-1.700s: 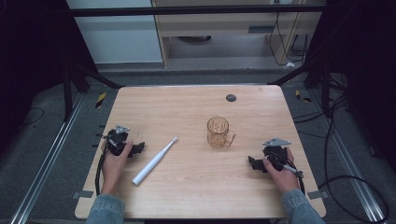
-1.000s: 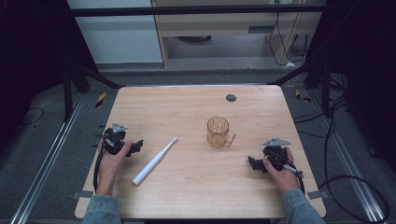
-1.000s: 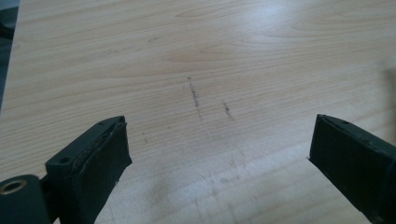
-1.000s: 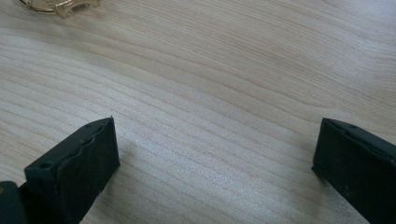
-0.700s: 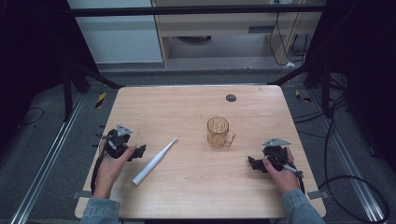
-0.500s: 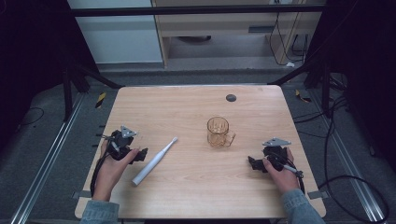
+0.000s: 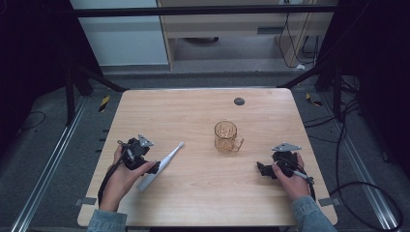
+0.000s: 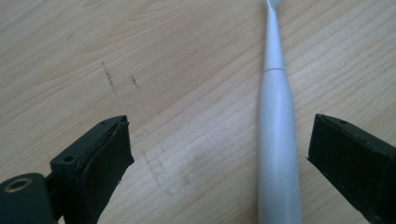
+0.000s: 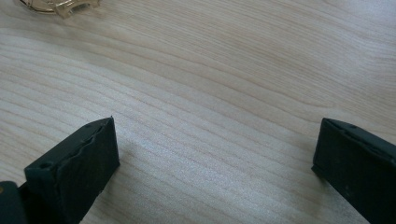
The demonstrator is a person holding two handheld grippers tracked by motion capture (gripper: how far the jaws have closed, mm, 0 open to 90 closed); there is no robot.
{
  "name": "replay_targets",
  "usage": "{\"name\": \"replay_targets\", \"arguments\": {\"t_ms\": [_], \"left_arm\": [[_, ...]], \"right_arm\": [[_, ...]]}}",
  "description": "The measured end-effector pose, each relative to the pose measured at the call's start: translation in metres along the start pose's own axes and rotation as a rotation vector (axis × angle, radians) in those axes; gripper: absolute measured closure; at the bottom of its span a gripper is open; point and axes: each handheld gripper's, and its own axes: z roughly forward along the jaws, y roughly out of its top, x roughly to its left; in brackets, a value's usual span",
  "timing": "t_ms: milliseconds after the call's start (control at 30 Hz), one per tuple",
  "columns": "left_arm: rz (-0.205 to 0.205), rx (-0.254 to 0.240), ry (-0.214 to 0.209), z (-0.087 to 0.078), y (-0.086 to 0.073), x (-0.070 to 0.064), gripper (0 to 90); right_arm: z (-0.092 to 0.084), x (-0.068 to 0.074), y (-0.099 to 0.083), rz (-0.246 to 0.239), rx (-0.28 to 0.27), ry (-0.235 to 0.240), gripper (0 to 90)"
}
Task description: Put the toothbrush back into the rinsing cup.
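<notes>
A white electric toothbrush [image 7: 162, 164] lies slantwise on the wooden table [image 7: 203, 111], head toward the middle. My left gripper [image 7: 152, 166] hovers over its handle, open. In the left gripper view the toothbrush [image 8: 278, 140] lies between the wide-apart jaws, nearer the right one, and neither jaw touches it. An amber glass mug [image 7: 226, 137] stands upright near the table's middle, handle toward the right. My right gripper [image 7: 261, 170] rests low at the right front, open over bare wood. The mug's handle [image 9: 63, 7] shows at the top left of the right gripper view.
A small dark round disc [image 7: 239, 101] sits near the far edge of the table. Black frame bars and cables surround the table on the floor. A pale cabinet stands behind the table.
My left gripper has moved right and slightly toward me, from beside the toothbrush to over its handle. The right gripper, mug and toothbrush have stayed put.
</notes>
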Motion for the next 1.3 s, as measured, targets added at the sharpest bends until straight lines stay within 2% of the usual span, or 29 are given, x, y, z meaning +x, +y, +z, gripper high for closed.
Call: {"name": "replay_targets", "arguments": {"t_ms": [100, 267, 333, 567, 633, 900, 1100, 1300], "left_arm": [[0.007, 0.001, -0.008, 0.002, 0.001, -0.003, 5.5], [0.018, 0.032, -0.007, 0.007, 0.001, -0.005, 6.6], [0.015, 0.027, -0.012, 0.007, 0.001, -0.007, 7.5], [0.023, 0.036, -0.030, 0.009, 0.003, -0.011, 17.7], [0.015, 0.030, -0.031, 0.009, 0.003, -0.010, 21.7], [-0.014, 0.023, -0.041, 0.011, 0.003, -0.008, 26.8], [-0.001, 0.014, -0.061, 0.011, 0.006, -0.011, 32.4], [0.013, 0.047, -0.099, 0.016, 0.006, -0.012, 38.9]], "right_arm": [[0.000, 0.000, 0.000, 0.000, 0.000, 0.000, 0.3], [0.000, 0.000, 0.000, 0.000, 0.000, 0.000, 0.4], [0.000, 0.000, 0.000, 0.000, 0.000, 0.000, 0.4], [0.000, 0.000, 0.000, 0.000, 0.000, 0.000, 0.3], [0.000, 0.000, 0.000, 0.000, 0.000, 0.000, 0.4], [0.000, 0.000, 0.000, 0.000, 0.000, 0.000, 0.4], [0.000, 0.000, 0.000, 0.000, 0.000, 0.000, 0.3], [0.000, 0.000, 0.000, 0.000, 0.000, 0.000, 0.3]]}}
